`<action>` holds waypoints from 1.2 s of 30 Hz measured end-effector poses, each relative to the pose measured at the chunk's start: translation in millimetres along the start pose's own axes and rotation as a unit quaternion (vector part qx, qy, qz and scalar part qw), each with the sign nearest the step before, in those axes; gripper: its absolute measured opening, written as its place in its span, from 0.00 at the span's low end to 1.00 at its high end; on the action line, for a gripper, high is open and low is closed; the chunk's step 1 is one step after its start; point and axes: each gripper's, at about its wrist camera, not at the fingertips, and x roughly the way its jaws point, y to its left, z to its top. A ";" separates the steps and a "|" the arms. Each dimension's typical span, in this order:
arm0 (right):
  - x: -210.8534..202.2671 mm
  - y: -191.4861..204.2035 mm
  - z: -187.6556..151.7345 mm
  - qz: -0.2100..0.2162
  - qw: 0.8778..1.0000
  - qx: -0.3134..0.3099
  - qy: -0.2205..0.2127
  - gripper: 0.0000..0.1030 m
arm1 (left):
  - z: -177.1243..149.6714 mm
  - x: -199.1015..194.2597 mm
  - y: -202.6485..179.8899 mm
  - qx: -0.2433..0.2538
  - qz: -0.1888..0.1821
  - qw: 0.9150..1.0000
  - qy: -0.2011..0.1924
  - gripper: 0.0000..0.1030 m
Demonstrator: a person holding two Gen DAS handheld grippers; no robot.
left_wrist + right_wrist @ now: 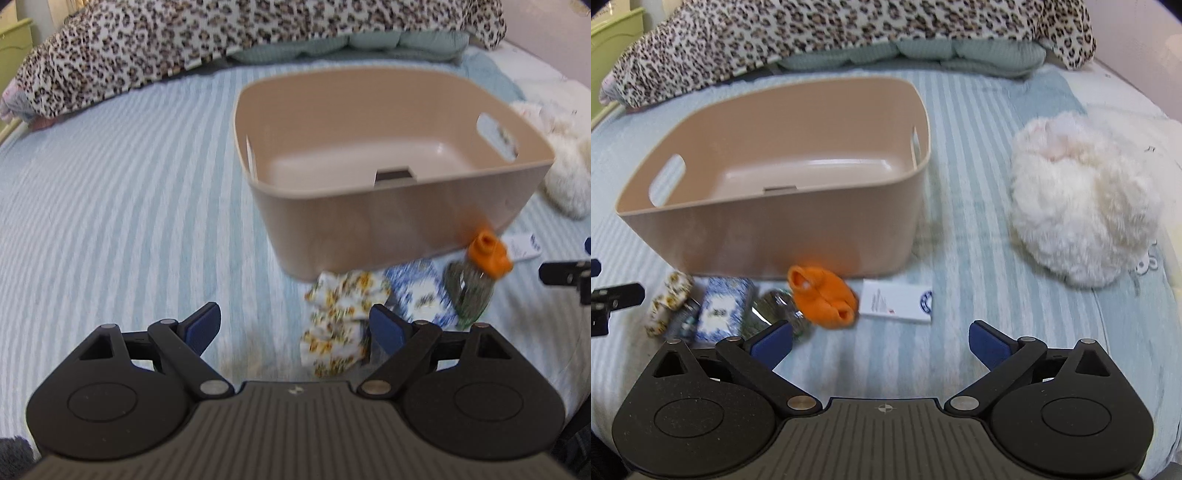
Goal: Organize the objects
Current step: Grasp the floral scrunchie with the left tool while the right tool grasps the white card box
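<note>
Beige plastic bin with cut-out handles [768, 229] is seen standing on the bed with the pale blue striped cover [110, 203]. Its floor is bare as far as can be seen; nothing has been put in it yet.

A row of small items is noted on the cover just in front of the bin's near wall:
- scrunched white fabric piece printed with yellow flowers [340, 321]
- blue-and-white patterned packet [722, 310], beside it
- clear bottle with greenish contents and an orange cap [476, 280], lying on its side
- flat white card or box with a blue mark at one end [897, 301], a little apart from the bottle

A fluffy white plush item [1082, 206] is seen well to the side of the bin, also on the bed. A leopard-print blanket [820, 33] is heaped along the far edge.

Left gripper [295, 328]: fingers spread wide, nothing between them, the floral fabric just past the right finger. Right gripper [881, 347]: fingers fully apart, empty, held over bare cover near the white card.

Judgement: the task is at its very start. Every loose item is left to be gathered; the bin is taken to be the likely destination. Both views are motion-blurred, so finer detail cannot be told.
</note>
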 end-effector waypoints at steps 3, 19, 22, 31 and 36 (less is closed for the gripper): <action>9.9 -3.4 -1.8 -0.006 1.000 0.001 0.011 1.00 | -4.8 11.2 2.3 -0.003 0.002 1.000 0.015 0.85; 71.7 -16.0 8.9 -0.033 0.998 0.032 0.040 1.00 | -13.4 60.7 21.4 -0.033 -0.025 0.998 0.044 0.90; 75.9 -17.8 10.1 -0.035 0.998 0.041 0.033 1.00 | -14.4 62.8 23.2 -0.034 -0.024 0.998 0.037 0.90; 72.0 -7.5 1.2 -0.042 0.999 0.012 0.021 0.63 | -23.2 50.9 28.7 -0.036 -0.022 0.999 0.023 0.63; 61.8 -9.7 -8.5 -0.027 0.999 0.028 0.023 0.54 | -27.4 41.7 33.8 -0.032 -0.021 0.999 0.020 0.33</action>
